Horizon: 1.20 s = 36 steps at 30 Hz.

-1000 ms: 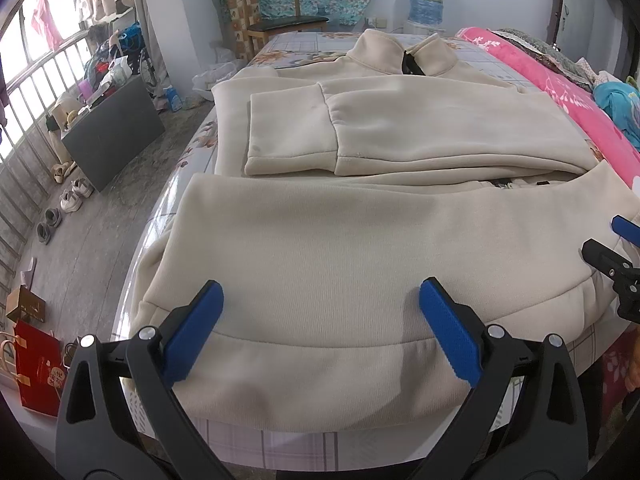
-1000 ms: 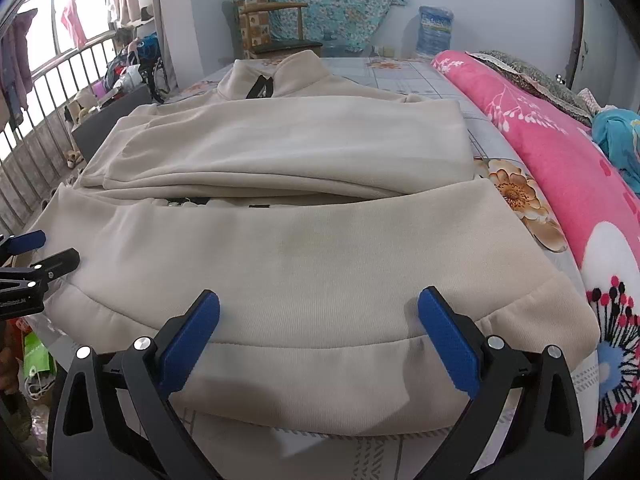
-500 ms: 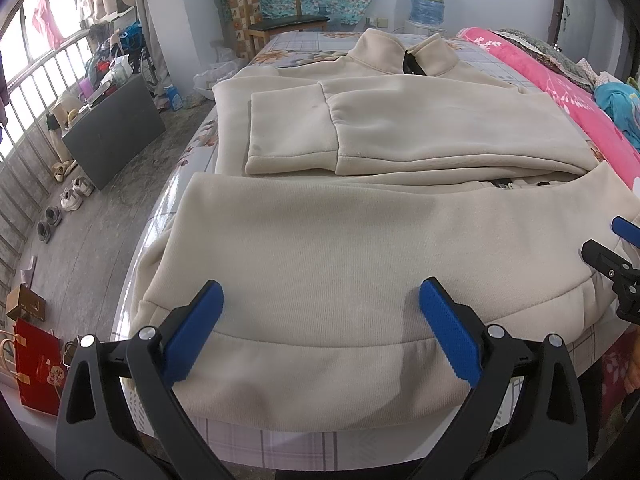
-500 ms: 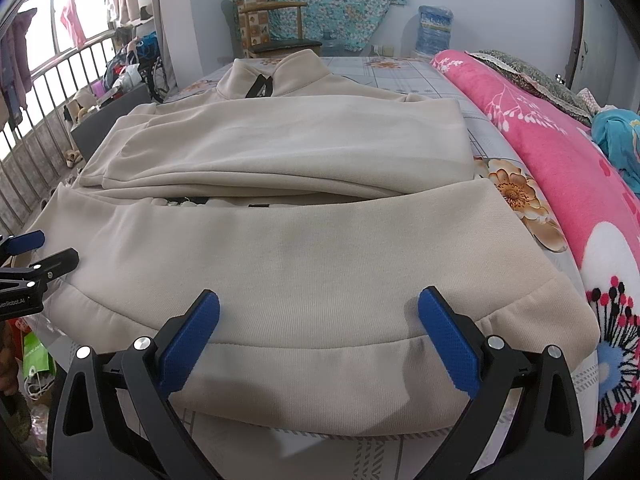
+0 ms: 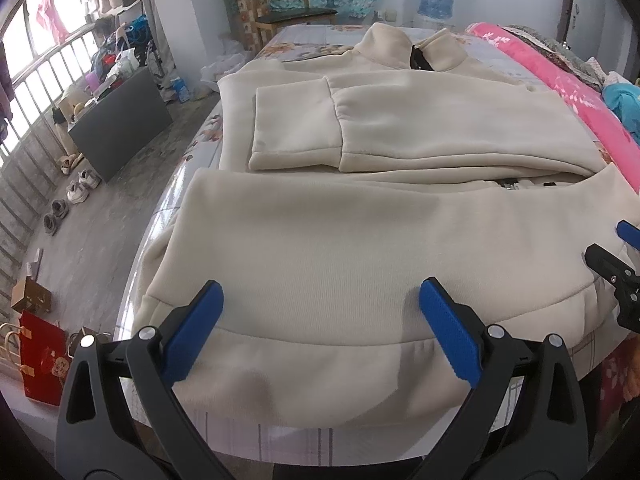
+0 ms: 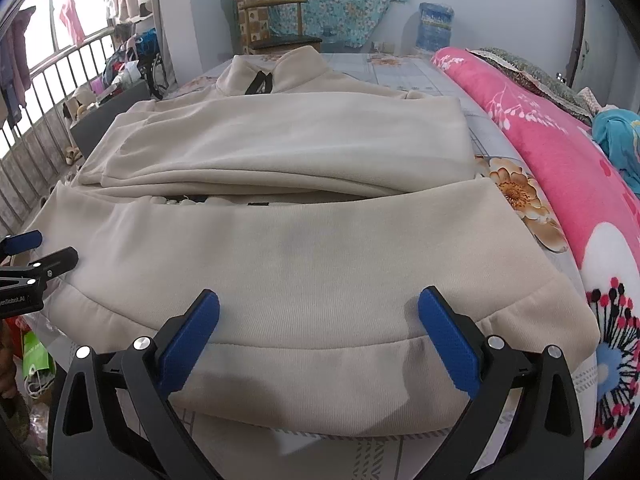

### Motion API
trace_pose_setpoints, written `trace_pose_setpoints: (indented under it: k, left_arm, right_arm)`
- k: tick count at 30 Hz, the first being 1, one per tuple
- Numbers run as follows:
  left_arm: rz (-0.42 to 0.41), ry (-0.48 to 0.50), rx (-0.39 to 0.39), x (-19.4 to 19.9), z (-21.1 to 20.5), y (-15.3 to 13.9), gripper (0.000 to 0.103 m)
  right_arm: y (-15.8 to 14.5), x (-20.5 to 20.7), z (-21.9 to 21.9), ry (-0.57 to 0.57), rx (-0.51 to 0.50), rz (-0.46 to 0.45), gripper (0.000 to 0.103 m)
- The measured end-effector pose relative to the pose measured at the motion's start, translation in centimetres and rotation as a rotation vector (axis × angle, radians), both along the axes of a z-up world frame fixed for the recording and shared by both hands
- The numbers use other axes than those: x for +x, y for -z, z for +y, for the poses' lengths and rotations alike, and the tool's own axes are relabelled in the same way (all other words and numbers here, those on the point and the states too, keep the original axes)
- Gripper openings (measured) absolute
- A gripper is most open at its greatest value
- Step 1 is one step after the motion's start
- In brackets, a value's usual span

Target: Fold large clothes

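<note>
A large cream sweatshirt (image 5: 360, 240) lies on the bed, its sleeves folded across the chest and its collar (image 5: 400, 46) at the far end. The hem band (image 5: 320, 368) faces me at the near edge. My left gripper (image 5: 320, 308) hovers open over the hem's left half, blue pads wide apart, nothing between them. In the right wrist view the same sweatshirt (image 6: 312, 248) fills the middle, and my right gripper (image 6: 318, 320) stands open above the hem's right half. Each gripper shows at the edge of the other's view: the right gripper (image 5: 616, 264) and the left gripper (image 6: 36, 256).
A pink floral quilt (image 6: 560, 152) runs along the bed's right side with a teal cloth (image 6: 618, 136) on it. Left of the bed are bare floor, shoes (image 5: 76, 192), a dark box (image 5: 120, 124) and a red bag (image 5: 40, 356). A chair (image 5: 288, 8) stands beyond the bed.
</note>
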State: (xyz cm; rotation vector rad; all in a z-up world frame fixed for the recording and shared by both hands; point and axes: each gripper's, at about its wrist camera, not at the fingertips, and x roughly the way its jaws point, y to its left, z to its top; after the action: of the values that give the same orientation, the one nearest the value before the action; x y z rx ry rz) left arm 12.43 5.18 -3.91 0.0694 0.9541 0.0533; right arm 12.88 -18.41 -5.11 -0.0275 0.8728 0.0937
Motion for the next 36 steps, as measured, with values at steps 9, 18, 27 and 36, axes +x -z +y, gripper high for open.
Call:
trace_pose_setpoints:
  k: [9,18,27,36]
  left_arm:
    - [0.027,-0.045,0.034,0.05,-0.57,-0.30,0.095]
    - [0.035,-0.053,0.037,0.29,-0.53,-0.38,0.096]
    - [0.038,-0.053,0.032,0.41,-0.47,-0.36,0.096]
    - [0.033,-0.045,0.022,0.57,-0.34,-0.29,0.096]
  right_arm:
    - [-0.09,0.23,0.04,-0.003,-0.006,0.023,0.097]
    - [-0.16,0.48,0.13,-0.001,-0.011,0.043,0.097]
    - [-0.20,0.74,0.17,-0.002,-0.015,0.057,0.097]
    - [-0.20,0.84,0.14,-0.003,-0.016,0.065,0.097]
